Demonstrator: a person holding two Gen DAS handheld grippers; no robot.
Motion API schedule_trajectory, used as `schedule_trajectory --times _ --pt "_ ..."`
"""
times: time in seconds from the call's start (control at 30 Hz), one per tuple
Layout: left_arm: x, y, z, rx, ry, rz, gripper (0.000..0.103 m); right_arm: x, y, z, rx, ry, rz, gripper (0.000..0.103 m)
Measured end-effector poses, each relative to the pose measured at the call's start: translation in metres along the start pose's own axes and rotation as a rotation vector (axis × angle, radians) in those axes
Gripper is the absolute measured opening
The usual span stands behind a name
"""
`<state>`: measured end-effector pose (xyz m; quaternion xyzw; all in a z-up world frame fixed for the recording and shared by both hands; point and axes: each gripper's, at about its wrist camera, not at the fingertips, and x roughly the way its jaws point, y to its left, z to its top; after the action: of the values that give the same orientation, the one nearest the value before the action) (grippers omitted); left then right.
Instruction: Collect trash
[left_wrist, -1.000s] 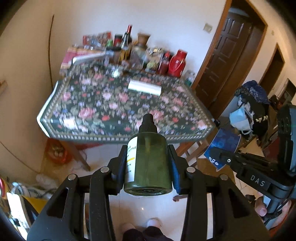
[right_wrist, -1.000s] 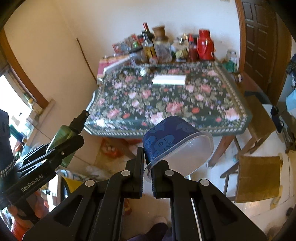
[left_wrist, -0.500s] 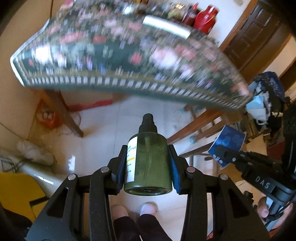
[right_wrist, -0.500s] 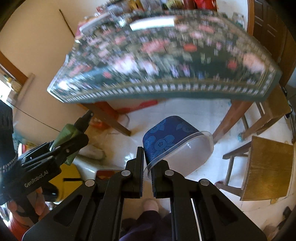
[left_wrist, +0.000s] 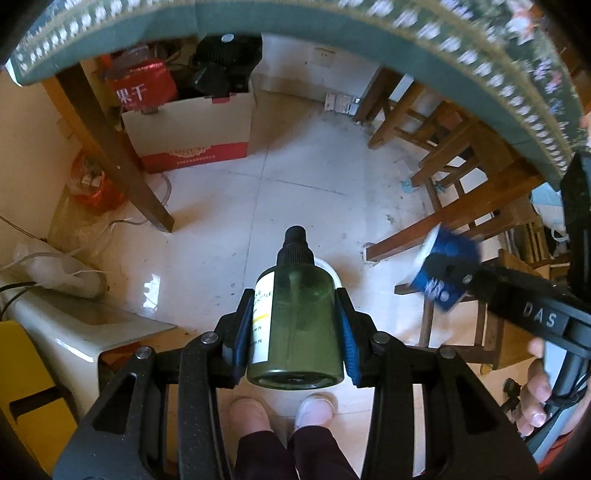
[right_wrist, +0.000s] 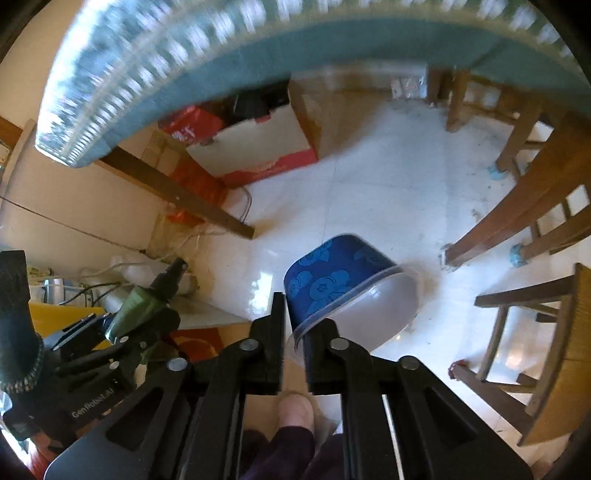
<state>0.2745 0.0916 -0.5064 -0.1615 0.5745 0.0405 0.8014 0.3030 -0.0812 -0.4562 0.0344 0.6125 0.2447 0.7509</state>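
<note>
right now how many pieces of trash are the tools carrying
2: a green plastic spray bottle clamped in the left tool, and a blue flowered plastic cup between the right tool's just-opening jaws.

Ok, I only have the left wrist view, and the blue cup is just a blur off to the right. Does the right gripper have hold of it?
Observer: Not firmly. In the right wrist view the jaws of the right gripper have just been opening. The rim of the blue cup sits between them, with a gap showing on one side.
Operator: Anything inside the cup?
Observer: Its mouth is turned towards that camera, and the white inside looks empty.
</note>
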Motion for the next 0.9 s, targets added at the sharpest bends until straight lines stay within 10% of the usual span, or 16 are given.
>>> schedule_trajectory --times 0.1,0.6,0.9 --pt "0.017 -0.001 0.001 -0.014 0.019 -0.014 0.041 0.018 -0.013 0.002 0.031 0.046 -0.005 0.05" --pt "0.076 -0.051 0.021 0.017 0.169 -0.074 0.045 -0.002 -0.06 0.001 0.102 0.042 -0.133 0.05" --pt "0.042 -0.067 0.031 0.106 0.142 -0.045 0.046 -0.023 -0.058 0.008 0.122 0.008 -0.138 0.05"
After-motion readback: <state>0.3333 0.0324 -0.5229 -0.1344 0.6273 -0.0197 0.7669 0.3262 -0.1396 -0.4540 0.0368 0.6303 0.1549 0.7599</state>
